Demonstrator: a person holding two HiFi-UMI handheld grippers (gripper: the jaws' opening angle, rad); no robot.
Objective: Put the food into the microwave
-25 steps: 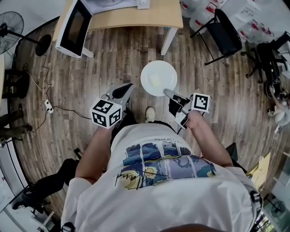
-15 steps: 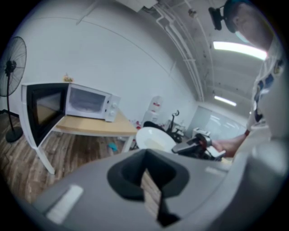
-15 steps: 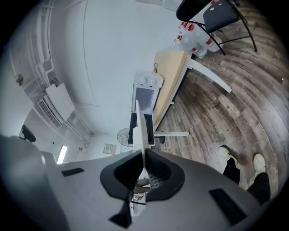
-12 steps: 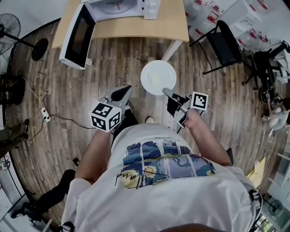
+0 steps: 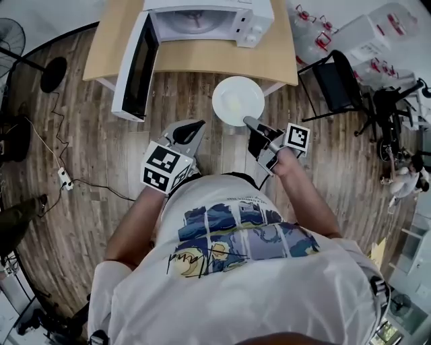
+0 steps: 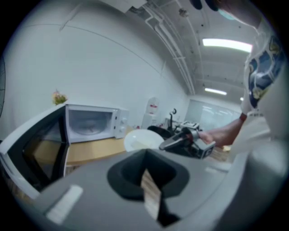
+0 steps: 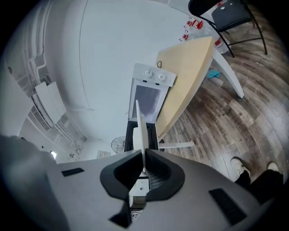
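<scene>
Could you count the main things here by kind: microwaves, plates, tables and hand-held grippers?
microwave: 1
plate: 1
table: 1
hand-held grippers: 2 (left hand-held gripper, right hand-held gripper)
Total: 5

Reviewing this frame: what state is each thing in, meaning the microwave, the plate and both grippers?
White microwave oven: on the wooden table, door swung wide open.
Round white plate: held in the air by its rim, pale food on it.
Right gripper: shut on the plate's edge.
Left gripper: shut, empty.
</scene>
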